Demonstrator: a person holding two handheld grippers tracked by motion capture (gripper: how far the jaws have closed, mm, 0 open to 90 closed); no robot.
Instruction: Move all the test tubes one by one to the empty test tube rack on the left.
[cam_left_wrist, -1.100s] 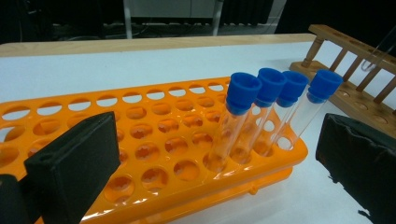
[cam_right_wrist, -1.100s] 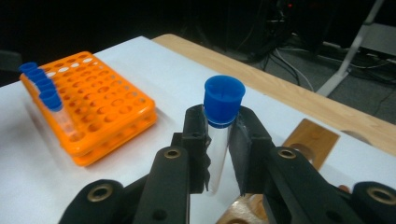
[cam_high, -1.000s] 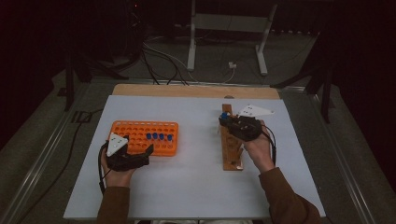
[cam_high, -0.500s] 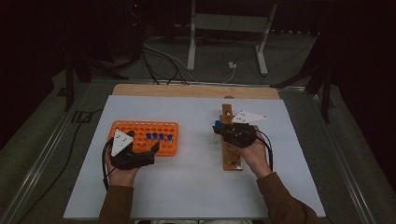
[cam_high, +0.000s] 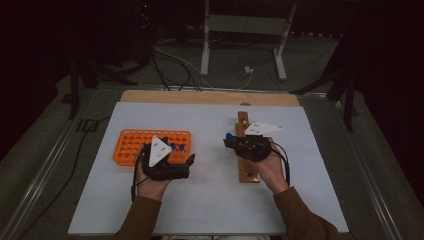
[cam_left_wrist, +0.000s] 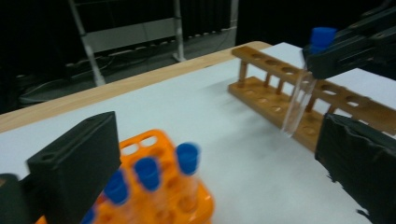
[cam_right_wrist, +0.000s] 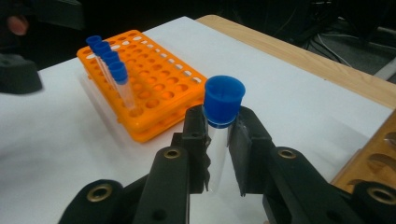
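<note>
My right gripper (cam_right_wrist: 219, 140) is shut on a clear tube with a blue cap (cam_right_wrist: 224, 100), gripped just under the cap and held upright. In the high view the right gripper (cam_high: 239, 143) hovers over the left side of the wooden rack (cam_high: 248, 167), tube cap (cam_high: 228, 136) showing. The left gripper (cam_high: 186, 159) stands open at the near right corner of the orange rack (cam_high: 131, 145), nothing between its jaws. In the left gripper view, several blue-capped tubes (cam_left_wrist: 187, 161) stand in the orange rack (cam_left_wrist: 154, 140) between the wide jaws. Farther off is the held tube (cam_left_wrist: 299, 100).
White sheet (cam_high: 210, 200) covers the table; a bare wooden strip (cam_high: 200, 97) runs along its far edge. The wooden rack (cam_left_wrist: 275, 93) has a row of vacant holes. A metal stand (cam_high: 240, 30) and cables (cam_high: 175, 65) lie on the dark floor beyond.
My left gripper has moved right and a little up, from the orange rack's near left to its near right corner. The right gripper has barely shifted, tube still in it.
</note>
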